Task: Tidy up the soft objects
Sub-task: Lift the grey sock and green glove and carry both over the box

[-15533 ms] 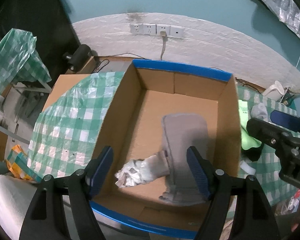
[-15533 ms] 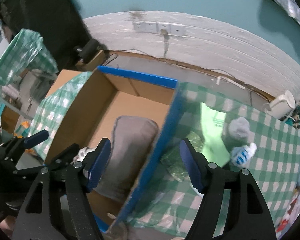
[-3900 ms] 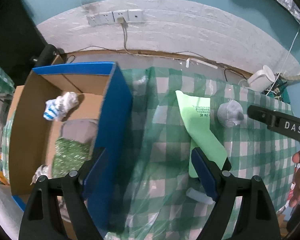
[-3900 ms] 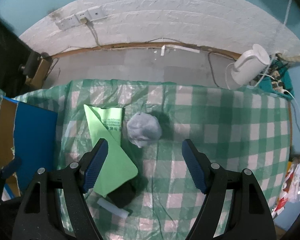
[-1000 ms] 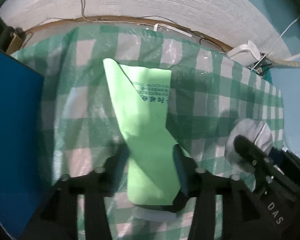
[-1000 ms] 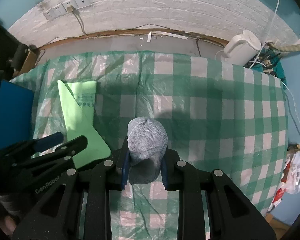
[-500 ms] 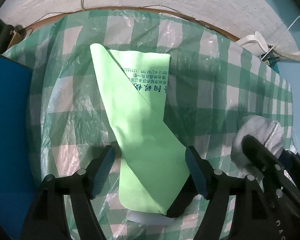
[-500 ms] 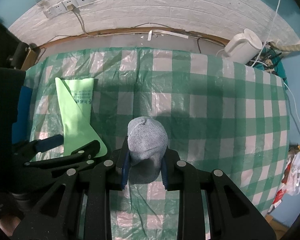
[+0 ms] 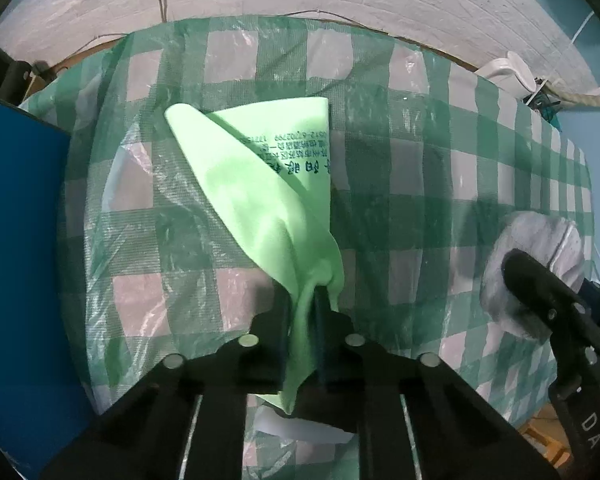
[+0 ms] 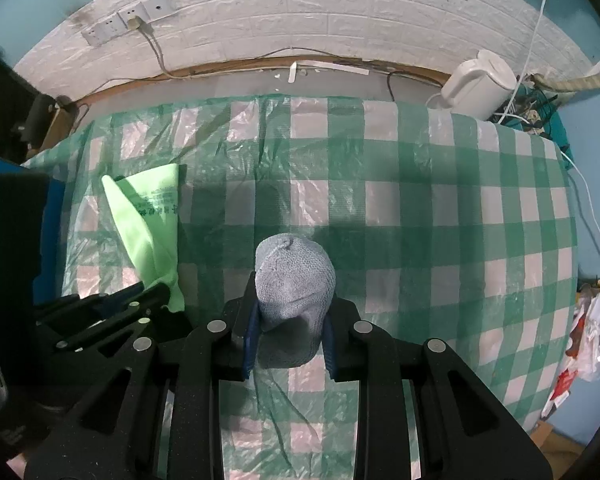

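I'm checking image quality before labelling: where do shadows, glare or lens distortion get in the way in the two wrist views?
Left wrist view: strong fisheye bend curves the wall; the green cloth is bright and nearly washed out, and the plastic tablecloth shows pale glare. Right wrist view: a broad shadow darkens the tablecloth behind the grey knitted ball; the left edge is black, corners vignetted.

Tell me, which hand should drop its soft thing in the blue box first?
Probably the left. The left gripper pinches the green cloth right beside the blue box. The right gripper clamps the grey knit ball farther from it.
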Demonstrator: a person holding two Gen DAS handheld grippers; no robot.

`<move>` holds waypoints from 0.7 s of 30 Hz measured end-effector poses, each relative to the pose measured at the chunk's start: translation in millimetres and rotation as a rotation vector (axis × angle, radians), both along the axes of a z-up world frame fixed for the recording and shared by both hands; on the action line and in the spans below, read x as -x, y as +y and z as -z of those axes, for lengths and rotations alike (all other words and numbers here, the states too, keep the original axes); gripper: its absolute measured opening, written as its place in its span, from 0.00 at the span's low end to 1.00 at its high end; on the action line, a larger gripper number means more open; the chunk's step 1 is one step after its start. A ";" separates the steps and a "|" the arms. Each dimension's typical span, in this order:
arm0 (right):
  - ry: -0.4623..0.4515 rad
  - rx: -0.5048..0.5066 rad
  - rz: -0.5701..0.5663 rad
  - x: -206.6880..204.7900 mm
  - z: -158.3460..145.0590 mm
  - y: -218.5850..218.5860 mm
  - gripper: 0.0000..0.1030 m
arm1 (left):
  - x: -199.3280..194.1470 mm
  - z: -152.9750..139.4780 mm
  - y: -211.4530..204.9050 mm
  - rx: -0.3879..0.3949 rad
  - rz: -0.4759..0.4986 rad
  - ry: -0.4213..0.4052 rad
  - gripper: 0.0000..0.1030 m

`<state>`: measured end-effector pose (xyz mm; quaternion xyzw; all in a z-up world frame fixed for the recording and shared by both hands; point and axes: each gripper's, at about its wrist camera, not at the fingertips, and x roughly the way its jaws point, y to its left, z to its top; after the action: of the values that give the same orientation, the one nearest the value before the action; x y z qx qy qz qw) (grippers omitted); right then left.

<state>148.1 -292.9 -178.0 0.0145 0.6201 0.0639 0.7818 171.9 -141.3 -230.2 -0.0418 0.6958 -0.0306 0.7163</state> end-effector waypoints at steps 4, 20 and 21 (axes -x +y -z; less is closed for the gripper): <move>0.000 -0.003 -0.010 2.1 -0.8 1.3 0.24 | 3.0 -7.8 6.7 -0.007 0.014 -0.026 0.06; -0.017 -0.040 -0.029 22.7 -21.3 11.0 0.24 | 26.0 -58.4 30.1 -0.055 0.058 -0.156 0.06; -0.017 -0.042 -0.030 24.3 -23.2 11.2 0.24 | 27.7 -62.2 30.3 -0.059 0.060 -0.166 0.06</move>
<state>123.8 -281.8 -154.8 0.0213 0.6120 0.0886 0.7856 144.2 -111.0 -168.0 0.0026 0.6358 -0.0348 0.7711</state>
